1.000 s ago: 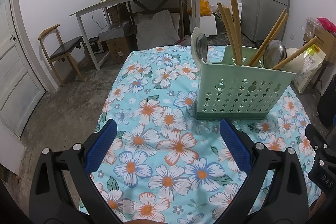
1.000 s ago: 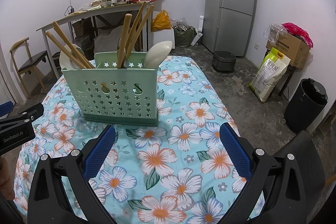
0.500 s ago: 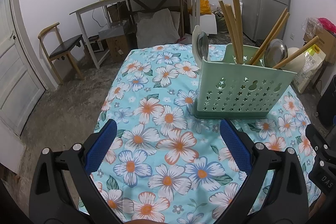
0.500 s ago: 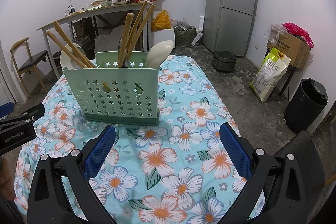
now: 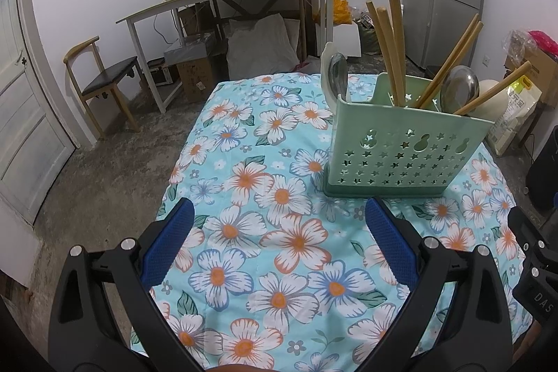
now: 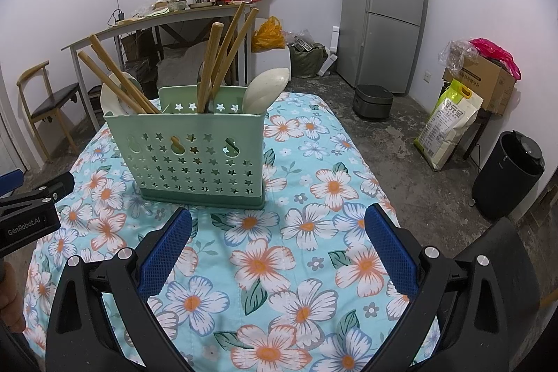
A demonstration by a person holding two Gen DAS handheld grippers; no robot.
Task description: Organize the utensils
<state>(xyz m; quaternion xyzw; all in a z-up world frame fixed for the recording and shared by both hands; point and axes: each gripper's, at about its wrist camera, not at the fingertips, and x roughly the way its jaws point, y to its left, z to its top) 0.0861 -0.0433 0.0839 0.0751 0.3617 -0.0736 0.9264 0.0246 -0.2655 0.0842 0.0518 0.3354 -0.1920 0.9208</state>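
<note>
Both your grippers hang empty, fingers spread wide, over the floral tablecloth (image 6: 279,267).

Beyond your left gripper (image 5: 279,236) and right gripper (image 6: 277,237), the green utensil holder (image 6: 195,156) stands upright, holding wooden handles (image 6: 212,58) and spoons (image 5: 457,86).

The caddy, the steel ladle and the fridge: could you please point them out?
caddy (image 6: 195,159), right wrist view, perforated front wall
steel ladle (image 5: 458,86), left wrist view, bowl
fridge (image 6: 385,6), right wrist view, door

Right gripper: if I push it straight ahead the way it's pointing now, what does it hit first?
Probably the green utensil caddy. The right gripper is open and empty above the floral tablecloth, and the caddy's front wall stands just beyond its left finger. Depth is uncertain.
</note>
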